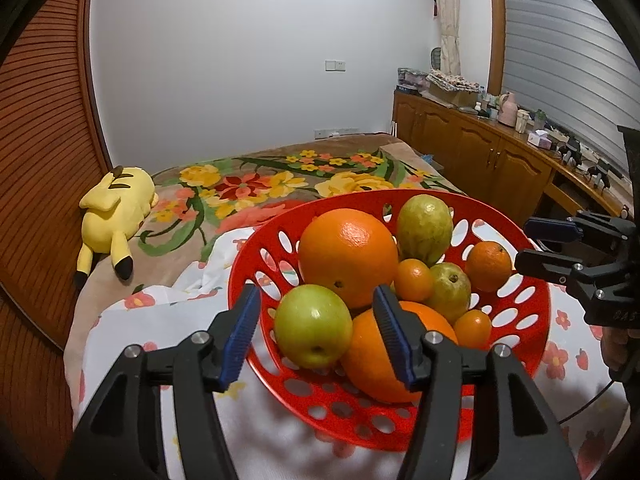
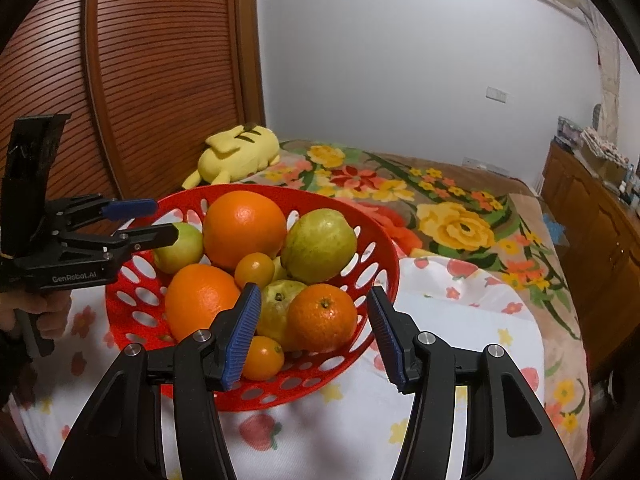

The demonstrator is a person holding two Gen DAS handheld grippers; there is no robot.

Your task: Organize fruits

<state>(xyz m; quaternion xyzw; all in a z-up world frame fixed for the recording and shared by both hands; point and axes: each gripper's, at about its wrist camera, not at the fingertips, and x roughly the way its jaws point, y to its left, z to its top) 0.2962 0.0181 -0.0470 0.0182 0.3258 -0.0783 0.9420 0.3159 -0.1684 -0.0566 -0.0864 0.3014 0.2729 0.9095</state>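
Note:
A red perforated basket [image 1: 516, 316] [image 2: 372, 264] holds large oranges [image 1: 348, 254] [image 2: 244, 226], green guavas [image 1: 425, 229] [image 2: 319, 245], a green apple [image 1: 313, 325] [image 2: 180, 245] and small tangerines [image 1: 489, 266] [image 2: 322, 317]. My left gripper [image 1: 316, 332] is open, its fingers on either side of the green apple at the basket's near rim. My right gripper [image 2: 314, 330] is open, its fingers flanking the tangerine at the opposite rim. Each gripper also shows in the other's view: the right one [image 1: 548, 244], the left one [image 2: 144, 222].
The basket stands on a white flowered cloth [image 1: 168, 320] [image 2: 460, 320] over a bed with a floral blanket [image 1: 260, 188] [image 2: 460, 220]. A yellow plush toy [image 1: 116, 212] [image 2: 240, 152] lies by the wooden wardrobe. A wooden cabinet [image 1: 480, 152] with clutter runs along the right.

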